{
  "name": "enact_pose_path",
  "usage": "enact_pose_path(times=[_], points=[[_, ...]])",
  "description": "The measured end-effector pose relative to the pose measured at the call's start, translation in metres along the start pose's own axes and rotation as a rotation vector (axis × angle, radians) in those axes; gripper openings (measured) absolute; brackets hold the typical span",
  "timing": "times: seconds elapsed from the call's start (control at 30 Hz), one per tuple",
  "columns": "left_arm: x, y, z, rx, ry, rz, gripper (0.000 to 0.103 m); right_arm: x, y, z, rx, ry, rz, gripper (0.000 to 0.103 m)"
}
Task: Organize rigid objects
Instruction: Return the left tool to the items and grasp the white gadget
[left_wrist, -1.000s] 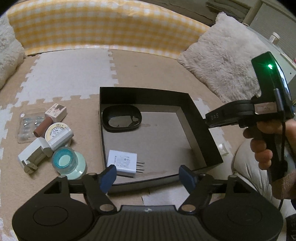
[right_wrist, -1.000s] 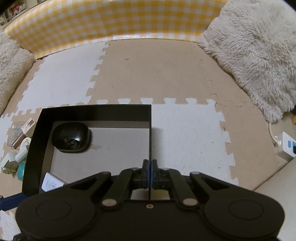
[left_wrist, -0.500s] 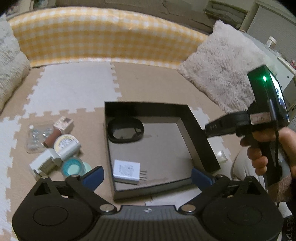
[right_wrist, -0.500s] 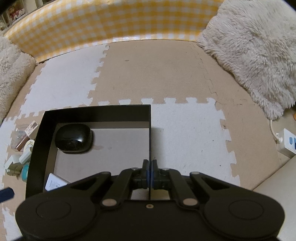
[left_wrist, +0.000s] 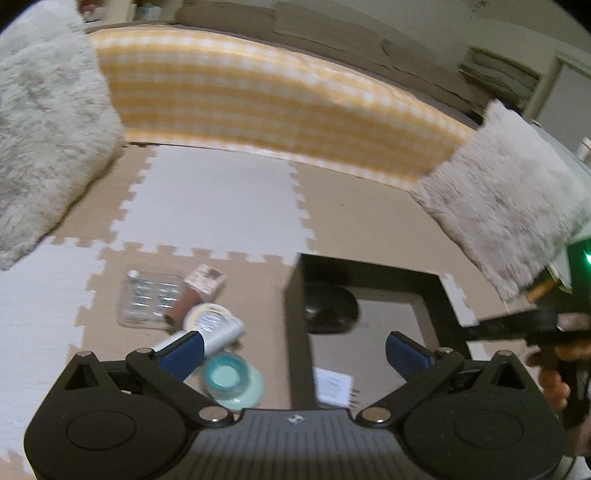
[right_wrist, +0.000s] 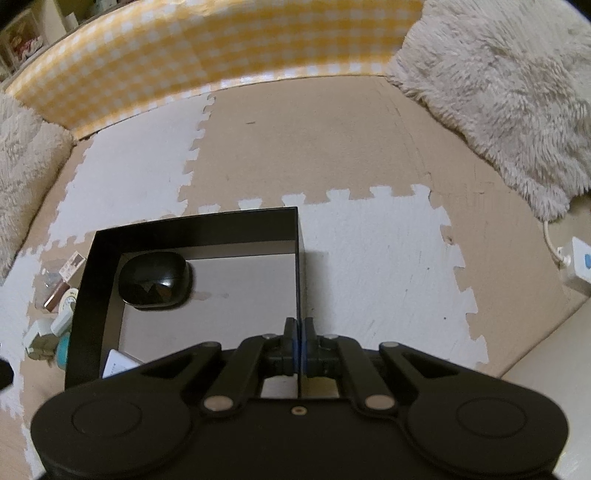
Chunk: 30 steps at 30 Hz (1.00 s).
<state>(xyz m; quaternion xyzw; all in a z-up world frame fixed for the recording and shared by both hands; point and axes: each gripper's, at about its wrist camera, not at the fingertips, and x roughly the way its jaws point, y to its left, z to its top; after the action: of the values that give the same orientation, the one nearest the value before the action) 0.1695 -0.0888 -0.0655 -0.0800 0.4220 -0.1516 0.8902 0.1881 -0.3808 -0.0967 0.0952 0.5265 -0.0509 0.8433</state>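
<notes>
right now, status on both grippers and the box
Left gripper open, jaws just widened, nothing between. Right gripper shut on box wall. Charger, black case inside. Nothing blocking.

one black box (right_wrist: 192, 229), two fluffy cushions (right_wrist: 498, 74)

Your right gripper (right_wrist: 299, 350) is clamped on the right wall of the black box (right_wrist: 192, 229). Inside that box, a black case (right_wrist: 153, 282) sits at the far left corner and a white adapter (right_wrist: 118, 365) near its left front.
</notes>
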Motion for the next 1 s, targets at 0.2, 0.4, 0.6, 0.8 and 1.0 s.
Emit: enact_pose_path(times=[0.2, 0.4, 0.6, 0.8, 1.0], points=[[0.005, 0.027, 0.004, -0.041, -0.001, 0.063, 0.103, -0.001, 0.0, -0.002, -0.008, 0.003, 0.002, 0.003], [0.014, 0.05, 0.002, -0.069, 0.0, 0.13, 0.103, -0.001, 0.001, -0.003, -0.02, 0.0, -0.005, 0.003], [0.027, 0.062, -0.005, -0.047, -0.001, 0.162, 0.096, -0.001, 0.001, -0.002, -0.024, -0.001, -0.006, 0.003], [0.045, 0.061, -0.013, 0.043, 0.034, 0.165, 0.079, -0.001, 0.002, -0.002, -0.028, -0.001, -0.008, 0.003], [0.053, 0.061, -0.02, 0.102, 0.083, 0.179, 0.058, -0.001, 0.003, -0.002, -0.029, -0.002, -0.009, 0.003]])
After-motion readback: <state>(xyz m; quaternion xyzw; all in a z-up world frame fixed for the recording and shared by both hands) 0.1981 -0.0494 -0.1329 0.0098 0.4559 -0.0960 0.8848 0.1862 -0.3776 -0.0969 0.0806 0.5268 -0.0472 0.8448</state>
